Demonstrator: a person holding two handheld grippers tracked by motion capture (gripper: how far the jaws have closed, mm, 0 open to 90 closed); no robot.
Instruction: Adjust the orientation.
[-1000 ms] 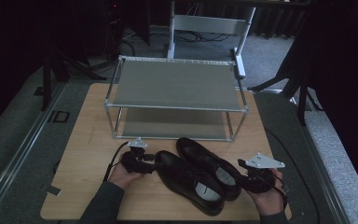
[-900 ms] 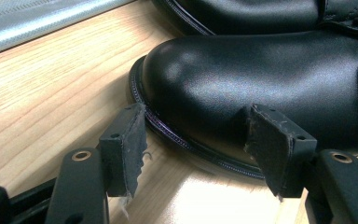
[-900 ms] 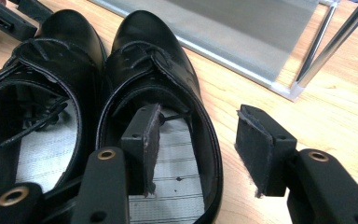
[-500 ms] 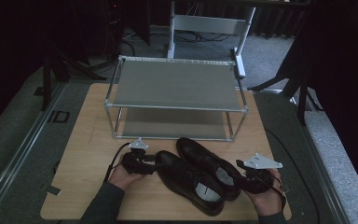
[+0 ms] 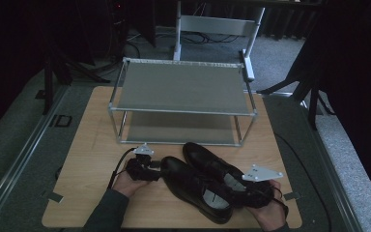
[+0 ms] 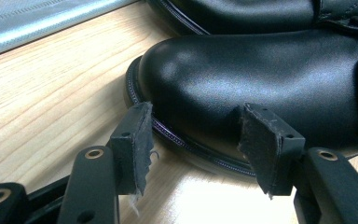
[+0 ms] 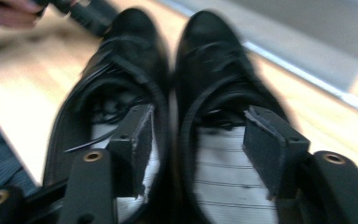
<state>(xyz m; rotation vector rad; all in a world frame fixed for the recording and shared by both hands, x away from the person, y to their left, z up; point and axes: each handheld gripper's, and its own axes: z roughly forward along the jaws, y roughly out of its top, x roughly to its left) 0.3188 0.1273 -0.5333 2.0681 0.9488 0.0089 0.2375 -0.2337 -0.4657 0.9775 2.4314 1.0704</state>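
two black shoes (image 5: 207, 186) are sitting on the bench (image 5: 82, 145), rack (image 5: 181, 87) waiting empty; left tongs (image 6: 193, 140) and right tongs (image 7: 198, 140) are gaping open, nothing gripped yet.

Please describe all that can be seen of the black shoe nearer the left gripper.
The black shoe is a glossy lace-up, leather by its look, with a stitched welt and a pale lined insole. It lies flat on the wooden table, toe toward the left gripper, whose open jaws are at its toe. The second shoe lies against it.
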